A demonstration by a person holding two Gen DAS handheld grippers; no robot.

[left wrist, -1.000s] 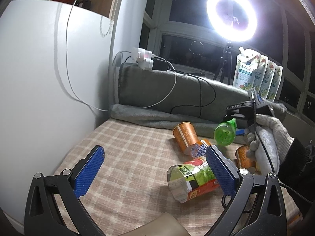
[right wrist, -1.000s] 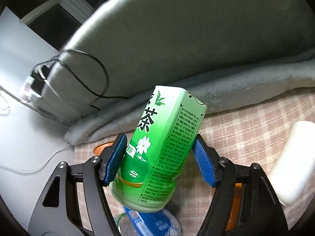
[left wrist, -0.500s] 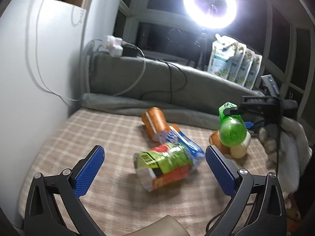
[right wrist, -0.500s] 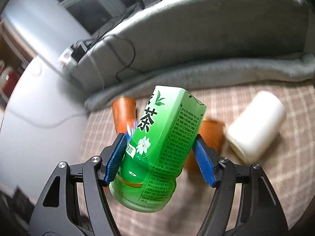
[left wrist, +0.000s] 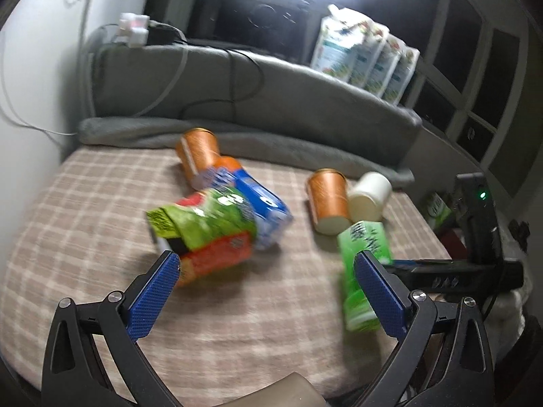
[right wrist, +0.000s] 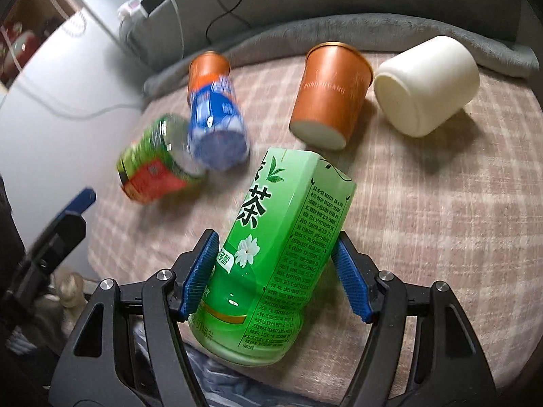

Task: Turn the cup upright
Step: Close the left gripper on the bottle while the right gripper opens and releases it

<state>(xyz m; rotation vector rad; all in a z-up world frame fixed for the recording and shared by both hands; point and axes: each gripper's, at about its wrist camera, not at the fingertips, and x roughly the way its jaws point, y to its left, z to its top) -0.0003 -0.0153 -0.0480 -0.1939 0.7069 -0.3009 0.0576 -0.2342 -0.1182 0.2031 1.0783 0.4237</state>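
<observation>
Two hand-held grippers are seen over a checked blanket (left wrist: 101, 203). Leftmost, the left hand-held gripper (left wrist: 268, 291) is spread wide and holds nothing; a blurred green-and-red bottle (left wrist: 207, 234) lies just beyond its left pad. A blue bottle (left wrist: 261, 200) rests against that bottle, with an orange cup (left wrist: 197, 159) on its side behind. Further right, a second orange cup (right wrist: 331, 96) lies tipped over, base toward the camera, and a white cup (right wrist: 427, 84) lies on its side just beside it. The right hand-held gripper (right wrist: 276, 276) is closed on a green tea bottle (right wrist: 285, 234), which is held tilted between both pads, near the second orange cup. Grey cushions (left wrist: 271, 88) border the far edge.
</observation>
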